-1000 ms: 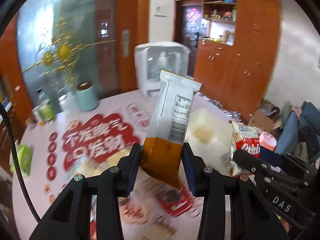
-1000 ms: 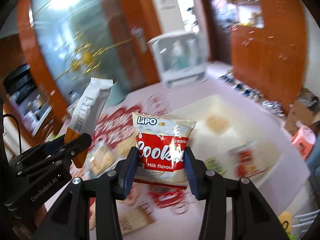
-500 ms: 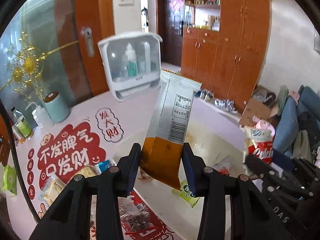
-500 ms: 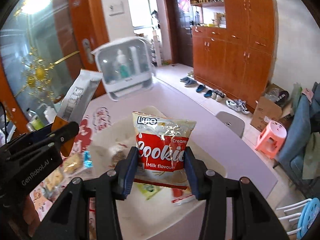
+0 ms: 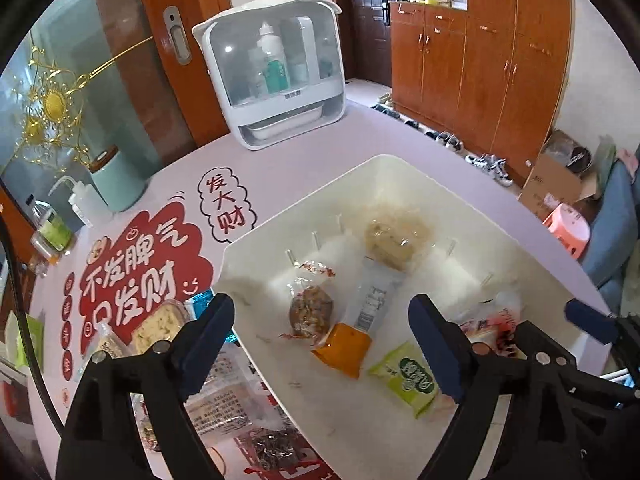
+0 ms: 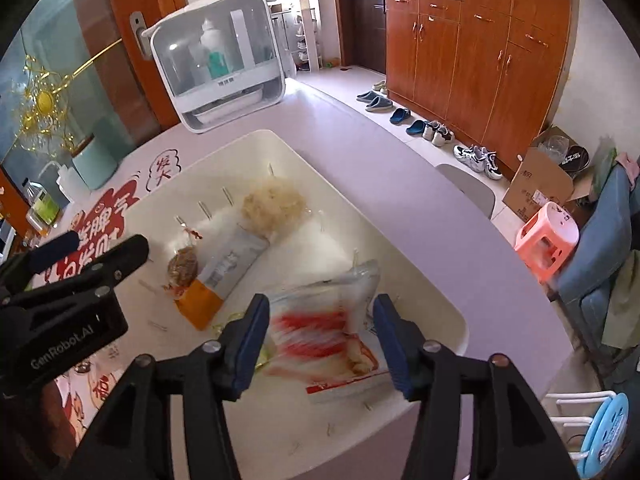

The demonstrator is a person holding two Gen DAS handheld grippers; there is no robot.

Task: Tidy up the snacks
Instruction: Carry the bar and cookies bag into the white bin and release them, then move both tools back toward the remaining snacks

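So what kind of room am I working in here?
Most likely a home dining or entry area: shoes lined up on the floor by wooden cabinets, and a table holding a white snack tray.

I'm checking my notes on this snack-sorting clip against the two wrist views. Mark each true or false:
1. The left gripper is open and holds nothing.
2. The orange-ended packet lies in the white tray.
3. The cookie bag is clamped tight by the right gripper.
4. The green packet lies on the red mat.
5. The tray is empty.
1. True. The left gripper is open, nothing between its fingers.
2. True. The orange-ended packet lies in the white tray.
3. False. The right gripper is open; the cookie bag is blurred between its fingers, seemingly dropping.
4. False. The green packet lies in the tray.
5. False. It holds several snacks.
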